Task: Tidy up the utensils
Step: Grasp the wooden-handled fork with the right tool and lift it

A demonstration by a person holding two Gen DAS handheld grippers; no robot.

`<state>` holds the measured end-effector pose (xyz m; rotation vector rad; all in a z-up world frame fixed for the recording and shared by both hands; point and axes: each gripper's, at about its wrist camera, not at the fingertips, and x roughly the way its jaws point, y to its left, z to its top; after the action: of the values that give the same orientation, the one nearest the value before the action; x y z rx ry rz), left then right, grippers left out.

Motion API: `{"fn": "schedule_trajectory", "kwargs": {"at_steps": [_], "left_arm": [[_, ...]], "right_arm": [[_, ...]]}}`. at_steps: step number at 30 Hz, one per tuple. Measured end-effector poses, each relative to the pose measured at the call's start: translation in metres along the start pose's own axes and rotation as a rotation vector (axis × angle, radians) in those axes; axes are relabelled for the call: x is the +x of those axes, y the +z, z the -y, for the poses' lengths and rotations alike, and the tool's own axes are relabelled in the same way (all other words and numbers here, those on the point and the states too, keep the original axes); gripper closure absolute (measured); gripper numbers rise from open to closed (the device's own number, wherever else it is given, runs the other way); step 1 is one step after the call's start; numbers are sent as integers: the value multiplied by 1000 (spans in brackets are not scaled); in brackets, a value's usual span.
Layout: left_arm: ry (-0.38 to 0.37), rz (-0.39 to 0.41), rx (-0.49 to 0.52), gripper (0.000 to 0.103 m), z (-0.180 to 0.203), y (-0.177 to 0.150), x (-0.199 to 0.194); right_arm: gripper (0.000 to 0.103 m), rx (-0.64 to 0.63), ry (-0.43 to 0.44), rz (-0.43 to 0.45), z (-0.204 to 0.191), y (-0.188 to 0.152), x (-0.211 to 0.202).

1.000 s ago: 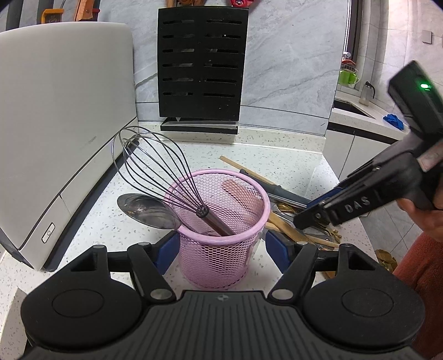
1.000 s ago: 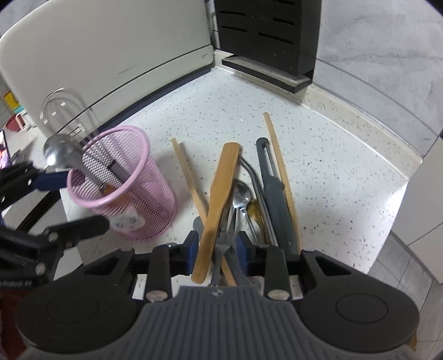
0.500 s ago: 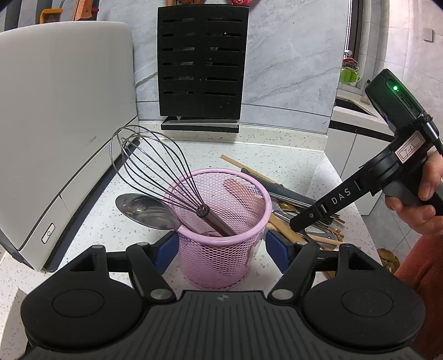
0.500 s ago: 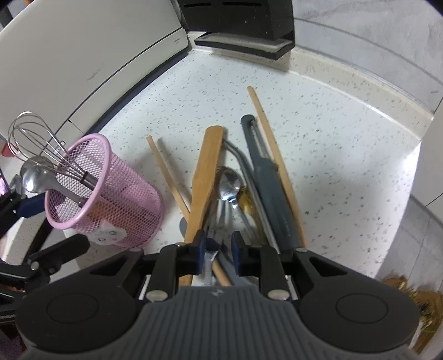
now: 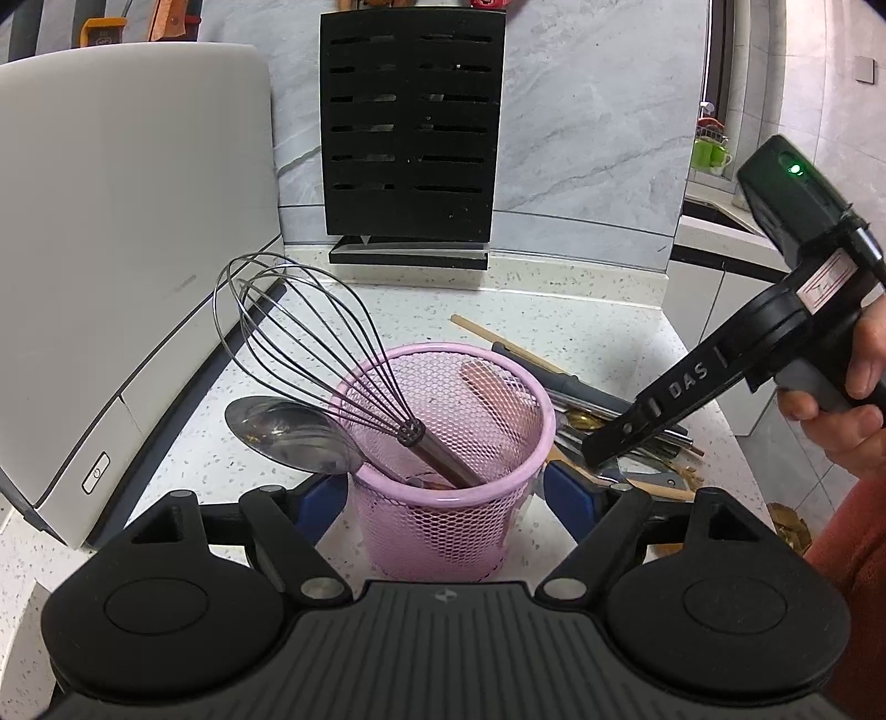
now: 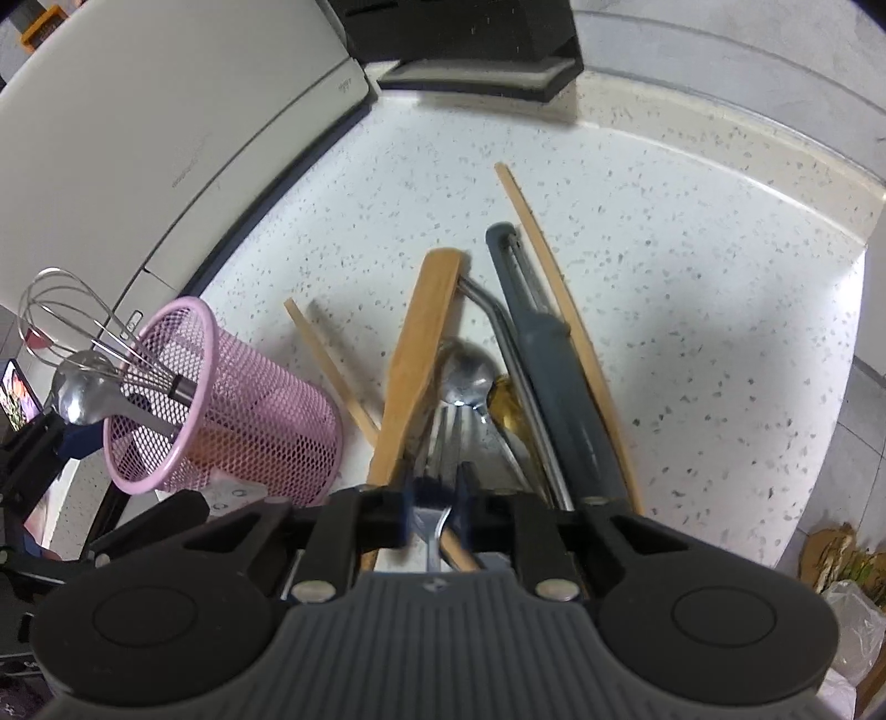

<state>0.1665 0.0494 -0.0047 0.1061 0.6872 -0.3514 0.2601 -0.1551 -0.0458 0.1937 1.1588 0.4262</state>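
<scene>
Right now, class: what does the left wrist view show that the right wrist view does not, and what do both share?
Left wrist only: a hand holding the right gripper's handle.

Right wrist only: the right gripper shut on a fork, and the whole wooden spatula.

Both: the pink mesh cup holding the whisk and large spoon.

Lower shafts of whisk (image 5: 310,354) and large spoon (image 5: 288,435) lost inside pink mesh cup (image 5: 443,515). Cup base hidden behind left gripper (image 5: 446,493) body. Fork (image 6: 443,443) handle covered by closed right gripper (image 6: 437,507), blue pads smeared by motion blur. Near ends of wooden spatula (image 6: 418,354), grey peeler (image 6: 559,365) and chopsticks (image 6: 570,327) tucked under same gripper. Knife block (image 6: 470,44) cropped at top edge in right wrist view. Brassy utensil (image 6: 506,396) beside small spoon too obscured to identify.
</scene>
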Motion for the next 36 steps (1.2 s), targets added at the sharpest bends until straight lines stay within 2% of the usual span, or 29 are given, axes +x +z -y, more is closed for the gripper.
{"fn": "schedule_trajectory", "kwargs": {"at_steps": [2, 12, 16, 21, 25, 36], "left_arm": [[0, 1, 2, 8, 0, 0, 0], [11, 1, -8, 8, -2, 3, 4], [16, 3, 3, 8, 0, 2, 4], [-2, 7, 0, 16, -1, 2, 3], [-8, 5, -9, 18, -2, 2, 2], [-12, -2, -7, 19, -2, 2, 1]], "right_arm": [[103, -2, 13, 15, 0, -1, -6], [103, -34, 83, 75, -9, -13, -28], [103, -69, 79, 120, -15, -23, -41], [103, -102, 90, 177, -22, -36, -62], [103, -137, 97, 234, -31, -42, -81], [103, -218, 112, 358, -56, -35, -120]]}}
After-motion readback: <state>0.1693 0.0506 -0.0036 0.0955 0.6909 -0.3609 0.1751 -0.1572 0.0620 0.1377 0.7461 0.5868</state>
